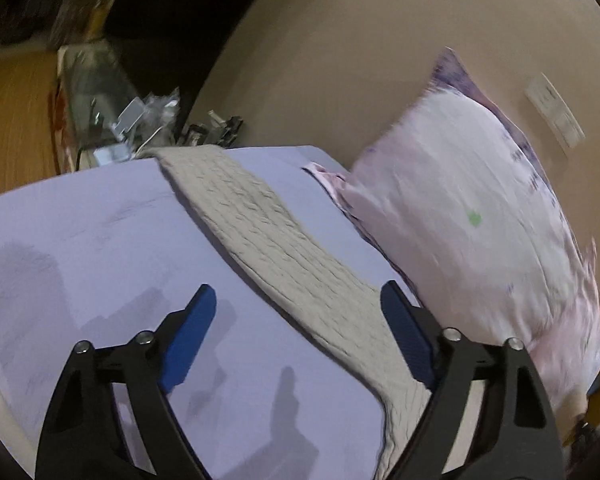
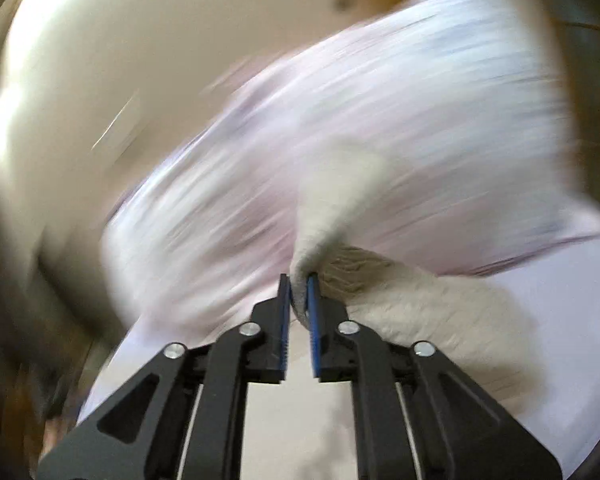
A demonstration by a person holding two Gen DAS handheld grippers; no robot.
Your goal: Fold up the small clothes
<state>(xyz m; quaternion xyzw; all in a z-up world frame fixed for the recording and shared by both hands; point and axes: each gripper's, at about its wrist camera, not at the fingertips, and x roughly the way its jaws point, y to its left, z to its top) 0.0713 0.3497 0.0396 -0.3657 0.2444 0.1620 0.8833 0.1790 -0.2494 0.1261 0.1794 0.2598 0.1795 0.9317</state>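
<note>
Two blue-padded left tongs (image 1: 298, 312) stood spread wide, empty, over the lavender bed sheet (image 1: 80, 216). Between them the beige cable-knit garment (image 1: 268, 232) lay as a long strip, running from near-right to far-left, beside the pink floral pillow (image 1: 460, 208).

Right tongs (image 2: 299, 286) pinched that garment's bunched end; blurred view suggested speed, so the thin hold might slip.

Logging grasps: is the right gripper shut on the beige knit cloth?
Shut: the right gripper pinches a bunched edge of the beige knit cloth between its blue pads.
</note>
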